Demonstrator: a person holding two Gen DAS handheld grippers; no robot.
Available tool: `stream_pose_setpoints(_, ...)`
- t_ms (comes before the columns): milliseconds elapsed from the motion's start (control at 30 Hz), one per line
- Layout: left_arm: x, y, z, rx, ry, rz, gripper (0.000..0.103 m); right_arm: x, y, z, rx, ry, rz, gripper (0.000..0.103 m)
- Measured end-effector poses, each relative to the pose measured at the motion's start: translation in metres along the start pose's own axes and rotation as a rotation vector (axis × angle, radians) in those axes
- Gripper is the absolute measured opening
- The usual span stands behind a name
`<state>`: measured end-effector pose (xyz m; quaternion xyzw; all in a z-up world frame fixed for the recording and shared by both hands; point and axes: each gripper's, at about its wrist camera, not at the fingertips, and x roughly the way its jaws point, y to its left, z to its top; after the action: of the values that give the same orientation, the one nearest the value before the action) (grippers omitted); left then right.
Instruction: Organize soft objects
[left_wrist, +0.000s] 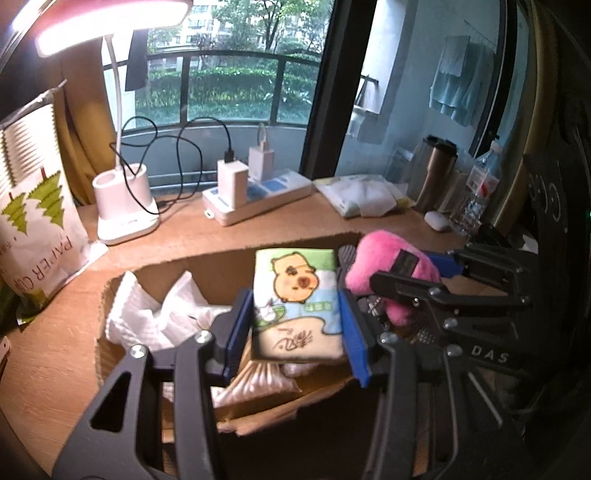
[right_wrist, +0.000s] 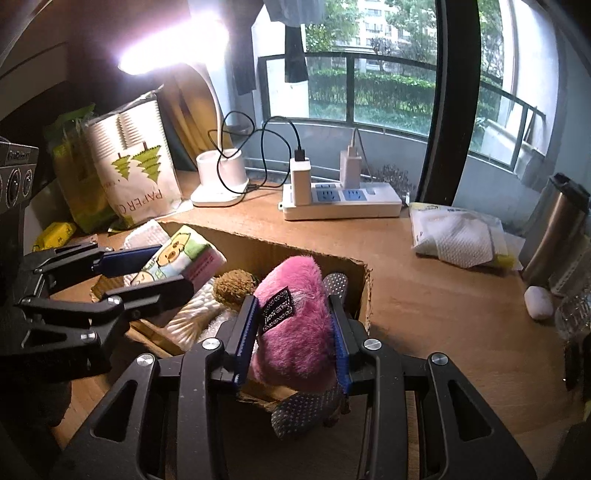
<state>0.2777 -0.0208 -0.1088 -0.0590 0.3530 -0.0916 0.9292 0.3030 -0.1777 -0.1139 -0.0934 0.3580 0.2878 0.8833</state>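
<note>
A cardboard box (right_wrist: 364, 291) is sitting on the desk (right_wrist: 443, 302), holding white cloths (left_wrist: 147, 314). Over the box, the right gripper (right_wrist: 293, 332) is pinching a pink plush slipper (right_wrist: 295, 332) at its right end, while the left gripper (left_wrist: 295, 325) is pinching a cartoon tissue pack (left_wrist: 295, 295) beside it.

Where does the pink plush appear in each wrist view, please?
Left wrist view: the pink plush sits right of centre, held by the right gripper coming in from the right.
Right wrist view: the plush is at lower centre, between that gripper's own fingers.
Shared landmark: the power strip.
</note>
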Motion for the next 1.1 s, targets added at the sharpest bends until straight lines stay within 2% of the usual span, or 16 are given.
stream_pose_setpoints(133, 0.009, -0.002, -0.002, 0.000, 0.026, -0.002, 0.048, 0.003, -0.002, 0.000, 0.000, 0.008, -0.003, 0.044)
stream_pose_setpoints(200, 0.012, -0.003, -0.001, 0.004, 0.035, -0.001, 0.048, 0.004, -0.003, 0.000, 0.003, 0.008, -0.009, 0.052)
stream_pose_setpoints(600, 0.013, -0.017, -0.003, 0.024, 0.056, -0.026, 0.049, -0.012, -0.010, -0.004, 0.030, -0.019, -0.027, 0.053)
stream_pose_setpoints(767, 0.003, -0.017, -0.001, 0.014, 0.037, -0.015, 0.056, -0.019, -0.010, -0.006, 0.035, -0.029, -0.032, 0.053)
stream_pose_setpoints(800, 0.002, -0.017, -0.001, 0.014, 0.035, -0.013, 0.059, -0.021, -0.009, -0.006, 0.034, -0.032, -0.033, 0.053)
stream_pose_setpoints(833, -0.001, -0.017, -0.001, 0.012, 0.030, -0.012, 0.067, -0.023, -0.008, -0.006, 0.032, -0.036, -0.035, 0.053)
stream_pose_setpoints(1100, -0.027, -0.022, -0.003, 0.025, -0.022, -0.001, 0.068, -0.040, 0.001, -0.008, 0.019, -0.064, -0.047, 0.053)
